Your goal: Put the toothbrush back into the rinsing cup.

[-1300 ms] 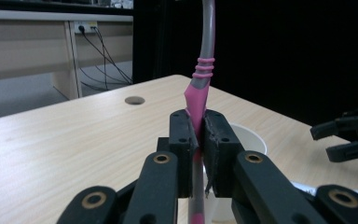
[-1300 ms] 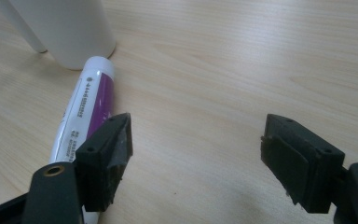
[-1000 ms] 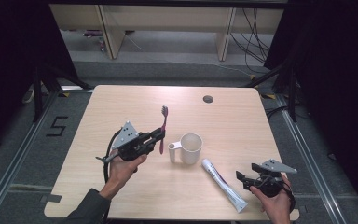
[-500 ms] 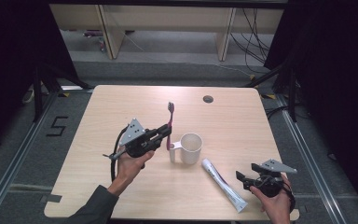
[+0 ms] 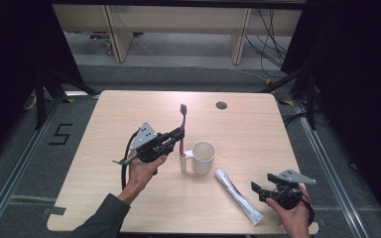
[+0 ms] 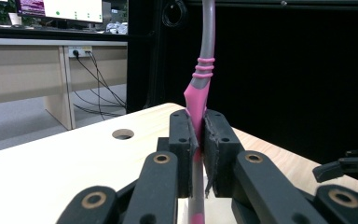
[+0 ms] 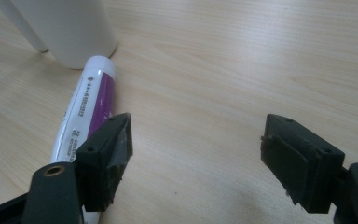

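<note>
My left gripper [image 5: 180, 134] is shut on a pink and grey toothbrush [image 5: 182, 126], held upright with the bristle head on top, just left of a white mug [image 5: 203, 157]. In the left gripper view the pink handle [image 6: 198, 98] is pinched between the two black jaws of that gripper [image 6: 198, 140]. A white and purple toothpaste tube [image 5: 238, 195] lies on the table right of the mug. My right gripper [image 5: 256, 188] sits open near the tube's lower end; in the right gripper view the tube [image 7: 86, 112] lies by the left jaw, with nothing between the fingers of the gripper [image 7: 196, 140].
The wooden table [image 5: 104, 124] has a round cable hole [image 5: 222, 105] near its far edge. The mug's base [image 7: 70, 28] stands at the tube's far end. Desks and cables lie beyond the table.
My left gripper has carried the toothbrush rightward toward the mug and turned it more upright. The right gripper has stayed put.
</note>
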Tool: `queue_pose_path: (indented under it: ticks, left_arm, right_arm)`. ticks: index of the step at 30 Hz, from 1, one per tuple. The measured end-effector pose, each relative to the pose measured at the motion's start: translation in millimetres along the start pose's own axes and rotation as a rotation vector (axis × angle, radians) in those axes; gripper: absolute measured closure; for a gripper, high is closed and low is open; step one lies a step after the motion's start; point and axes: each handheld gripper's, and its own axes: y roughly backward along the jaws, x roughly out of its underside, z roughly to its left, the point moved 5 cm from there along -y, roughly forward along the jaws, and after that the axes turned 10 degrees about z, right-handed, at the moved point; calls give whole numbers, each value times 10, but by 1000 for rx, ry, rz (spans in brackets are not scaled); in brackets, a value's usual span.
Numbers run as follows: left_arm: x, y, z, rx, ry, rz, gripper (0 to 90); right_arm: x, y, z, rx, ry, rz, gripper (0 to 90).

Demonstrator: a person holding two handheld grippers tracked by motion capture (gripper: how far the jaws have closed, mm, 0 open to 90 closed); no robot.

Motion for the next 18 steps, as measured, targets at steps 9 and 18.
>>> queue_pose_path:
  ticks: [9, 18]
  left_arm:
    - [64, -40, -9, 9, -8, 8, 825]
    - [209, -39, -3, 16, -22, 23, 825]
  right_arm:
    - [-2, 3, 6, -6, -2, -4, 257]
    - [1, 2, 1, -1, 2, 0, 258]
